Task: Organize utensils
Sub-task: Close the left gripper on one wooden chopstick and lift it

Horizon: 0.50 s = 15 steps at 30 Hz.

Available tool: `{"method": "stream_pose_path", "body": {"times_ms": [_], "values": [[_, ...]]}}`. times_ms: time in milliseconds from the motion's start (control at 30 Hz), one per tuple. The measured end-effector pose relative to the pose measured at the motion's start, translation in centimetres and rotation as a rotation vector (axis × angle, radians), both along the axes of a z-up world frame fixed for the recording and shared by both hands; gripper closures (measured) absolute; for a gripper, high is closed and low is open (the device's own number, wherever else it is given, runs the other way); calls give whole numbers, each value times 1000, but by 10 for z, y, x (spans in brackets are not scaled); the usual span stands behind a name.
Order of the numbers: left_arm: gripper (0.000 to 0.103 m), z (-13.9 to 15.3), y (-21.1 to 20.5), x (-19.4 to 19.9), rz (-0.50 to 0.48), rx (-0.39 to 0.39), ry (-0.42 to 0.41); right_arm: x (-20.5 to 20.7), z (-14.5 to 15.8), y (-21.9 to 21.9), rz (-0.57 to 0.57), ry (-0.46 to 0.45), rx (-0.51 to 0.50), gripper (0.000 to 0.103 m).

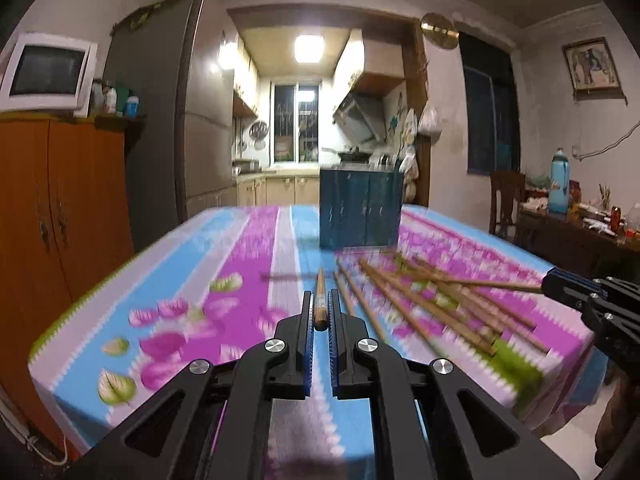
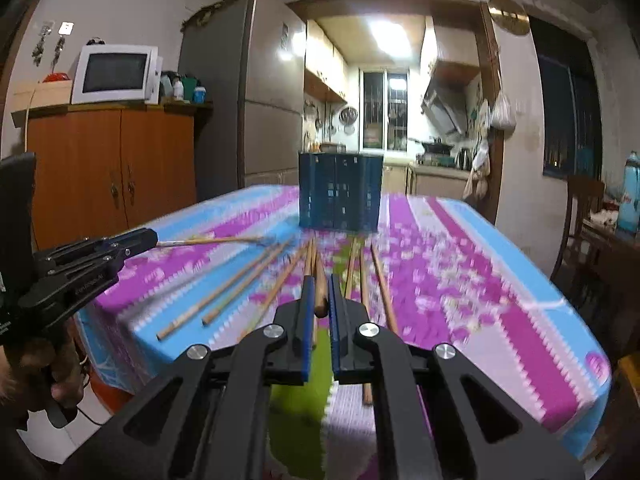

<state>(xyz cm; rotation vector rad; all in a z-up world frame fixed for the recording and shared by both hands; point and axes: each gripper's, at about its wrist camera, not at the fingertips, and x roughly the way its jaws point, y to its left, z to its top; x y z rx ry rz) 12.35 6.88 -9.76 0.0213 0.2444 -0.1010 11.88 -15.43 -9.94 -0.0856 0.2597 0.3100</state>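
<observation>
My left gripper (image 1: pixel 320 300) is shut on the near end of a wooden chopstick (image 1: pixel 320 284) that points ahead, lifted above the cloth. In the right wrist view my right gripper (image 2: pixel 319 284) is likewise shut on a chopstick (image 2: pixel 321 300). Each gripper shows in the other's view: the right gripper (image 1: pixel 546 286) at the right edge holding its chopstick (image 1: pixel 480 282), the left gripper (image 2: pixel 154 238) at the left with its chopstick (image 2: pixel 208 241). Several loose chopsticks (image 1: pixel 420 300) (image 2: pixel 240 288) lie fanned on the table. A dark blue box-shaped holder (image 1: pixel 360 208) (image 2: pixel 340 192) stands behind them.
The table (image 1: pixel 240 248) (image 2: pixel 460 260) wears a pink, blue and white flowered cloth. An orange cabinet (image 1: pixel 60 208) with a microwave (image 1: pixel 48 68) and a grey fridge (image 1: pixel 172 100) stand to the left. A chair (image 1: pixel 506 200) and a cluttered side table (image 1: pixel 580 232) stand on the right.
</observation>
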Motion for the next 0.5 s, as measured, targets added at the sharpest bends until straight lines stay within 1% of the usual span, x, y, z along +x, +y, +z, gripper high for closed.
{"method": "stream_pose_path", "body": {"times_ms": [133,233,333,433,500], "values": [[95,28,-6,-2,-26,8,-57,-1,23,-3,14,-53,-5,98],[95,47,-11,4,-39,25,-95,7,43,-4,28,-83,-16,98],[95,67,-16,17,-55,42,-114,22,64,-6,49,-77,-13,98],[95,89,-23,34,-76,61,-131,40,85,-3,77,-72,-32,98],[95,104,-29,49,-96,63,-124,54,98,1,94,-68,-47,98]]}}
